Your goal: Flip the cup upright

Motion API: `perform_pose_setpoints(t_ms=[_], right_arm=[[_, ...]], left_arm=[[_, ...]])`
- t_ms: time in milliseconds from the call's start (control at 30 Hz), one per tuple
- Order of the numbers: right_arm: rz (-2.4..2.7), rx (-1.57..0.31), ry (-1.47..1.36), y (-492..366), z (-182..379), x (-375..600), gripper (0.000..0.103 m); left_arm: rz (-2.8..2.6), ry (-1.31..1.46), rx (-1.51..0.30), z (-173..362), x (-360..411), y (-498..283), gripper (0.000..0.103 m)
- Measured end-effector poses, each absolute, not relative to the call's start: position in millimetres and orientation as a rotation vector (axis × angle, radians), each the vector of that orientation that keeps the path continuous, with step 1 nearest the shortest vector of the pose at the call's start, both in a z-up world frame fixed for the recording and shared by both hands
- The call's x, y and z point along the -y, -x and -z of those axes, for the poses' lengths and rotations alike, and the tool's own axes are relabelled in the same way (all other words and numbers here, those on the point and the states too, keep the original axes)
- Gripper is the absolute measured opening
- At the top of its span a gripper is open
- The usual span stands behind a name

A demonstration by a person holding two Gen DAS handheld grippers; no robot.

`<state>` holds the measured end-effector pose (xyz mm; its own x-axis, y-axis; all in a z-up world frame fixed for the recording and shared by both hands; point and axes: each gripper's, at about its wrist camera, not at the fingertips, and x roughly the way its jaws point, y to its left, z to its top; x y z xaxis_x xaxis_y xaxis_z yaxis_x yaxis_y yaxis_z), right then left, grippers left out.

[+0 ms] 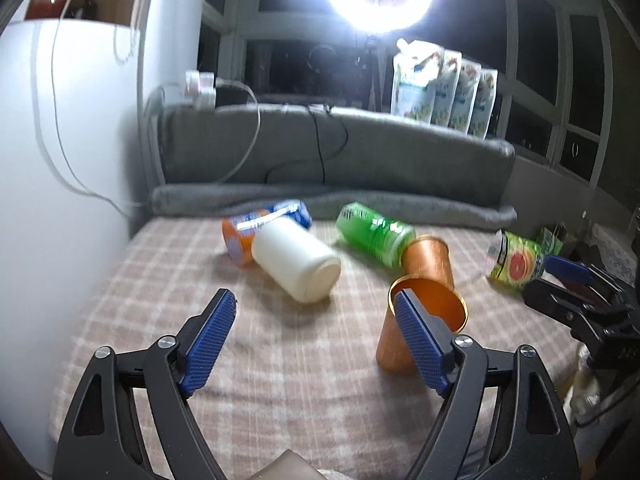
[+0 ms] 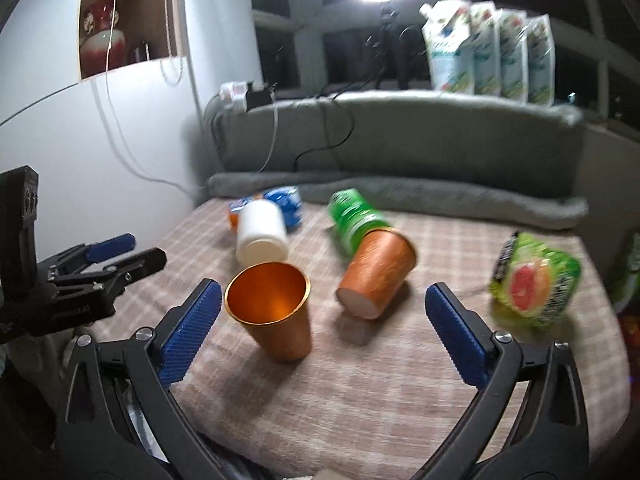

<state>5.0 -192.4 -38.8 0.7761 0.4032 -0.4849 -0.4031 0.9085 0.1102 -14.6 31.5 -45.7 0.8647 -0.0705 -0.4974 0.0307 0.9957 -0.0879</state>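
One orange metal cup [image 2: 274, 312] stands upright with its mouth up on the checked blanket; it also shows in the left wrist view [image 1: 416, 332], partly behind my right-hand finger pad. A second orange cup [image 2: 376, 276] lies on its side, base toward me, mouth against a green can [image 2: 354, 216]; it shows in the left wrist view [image 1: 430, 258] too. My left gripper [image 1: 316, 312] is open and empty, left of the upright cup. My right gripper [image 2: 324, 308] is open and empty, its jaws spread either side of both cups, short of them.
A white bottle [image 1: 298, 264] lies on its side by an orange-blue can [image 1: 260, 228]. A green grapefruit-print packet [image 2: 534, 280] lies at the right. A grey cushion [image 1: 332, 148] borders the back. A white wall [image 1: 60, 160] stands left. Cables hang at the back left.
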Motion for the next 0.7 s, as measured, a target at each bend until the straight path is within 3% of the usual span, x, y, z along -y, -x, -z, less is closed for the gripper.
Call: perform_pose_setpoints(t_ms=[133, 233, 700], right_arm=[[-0.358, -0.474, -0.008, 4, 32, 201, 0.103], [-0.306, -0.436, -0.020, 9, 27, 207, 0.103], [-0.260, -0.399, 0.002, 17, 23, 208, 0.103]], left_arm=[[0.032, 0.056, -0.471, 39, -27, 18, 0.084], [0.025, 0.050, -0.448, 36, -25, 20, 0.094], [0.021, 0.061, -0.425, 30, -23, 23, 0.094]])
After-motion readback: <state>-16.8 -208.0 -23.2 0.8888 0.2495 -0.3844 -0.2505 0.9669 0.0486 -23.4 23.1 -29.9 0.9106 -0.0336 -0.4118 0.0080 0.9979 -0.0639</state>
